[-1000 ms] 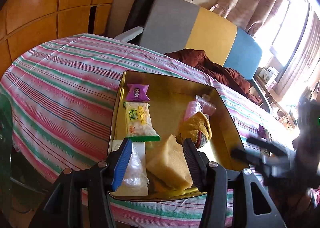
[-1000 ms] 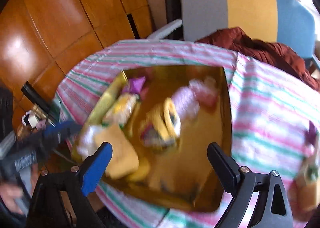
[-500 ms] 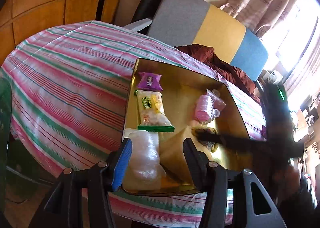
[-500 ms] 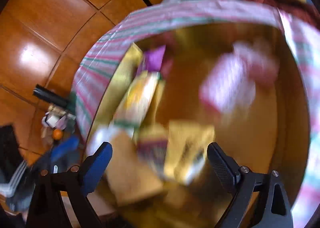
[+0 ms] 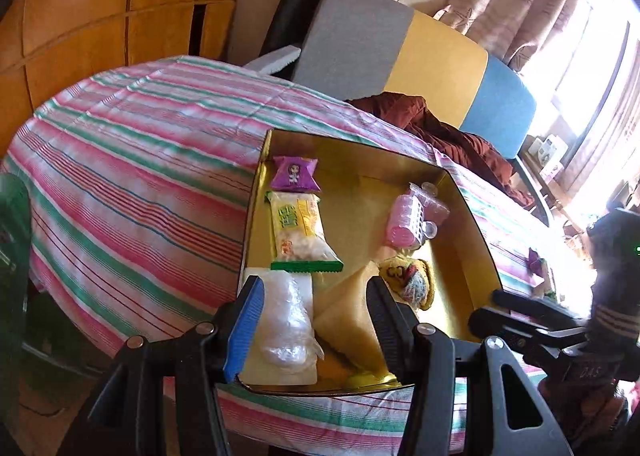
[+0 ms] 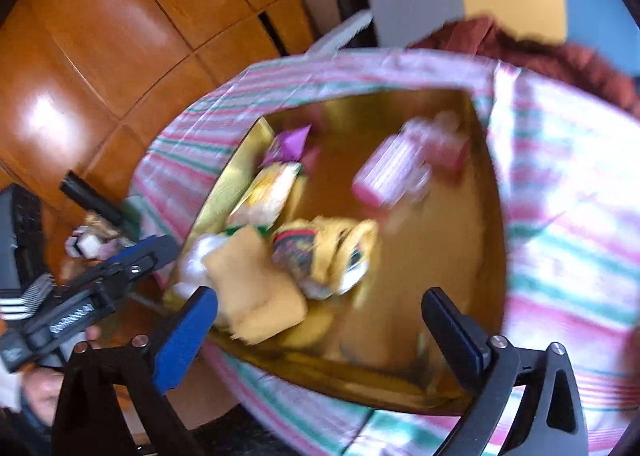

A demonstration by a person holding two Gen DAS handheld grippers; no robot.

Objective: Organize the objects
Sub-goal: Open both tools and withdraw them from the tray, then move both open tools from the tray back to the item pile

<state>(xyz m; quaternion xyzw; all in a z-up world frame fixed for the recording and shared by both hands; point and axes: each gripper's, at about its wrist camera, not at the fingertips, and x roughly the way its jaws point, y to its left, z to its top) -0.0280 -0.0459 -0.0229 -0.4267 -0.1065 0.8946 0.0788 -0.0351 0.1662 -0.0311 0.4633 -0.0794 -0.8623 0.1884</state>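
Sponge (image 5: pixel 352 316) between parted left gripper (image 5: pixel 316 330) jaws.

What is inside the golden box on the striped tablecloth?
Golden box: purple snack packet, yellow-green snack bag, clear plastic bag, yellow sponge, pink plastic pack, yellow fabric item. The near corner is partly hidden behind the left hand-held gripper.

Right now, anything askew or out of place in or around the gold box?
Mostly tidy: the purple packet, green-yellow snack bag and clear bag line the left wall of the gold box. The yellow pouch lies crumpled against the tan sponge, and a small purple item is outside on the tablecloth.
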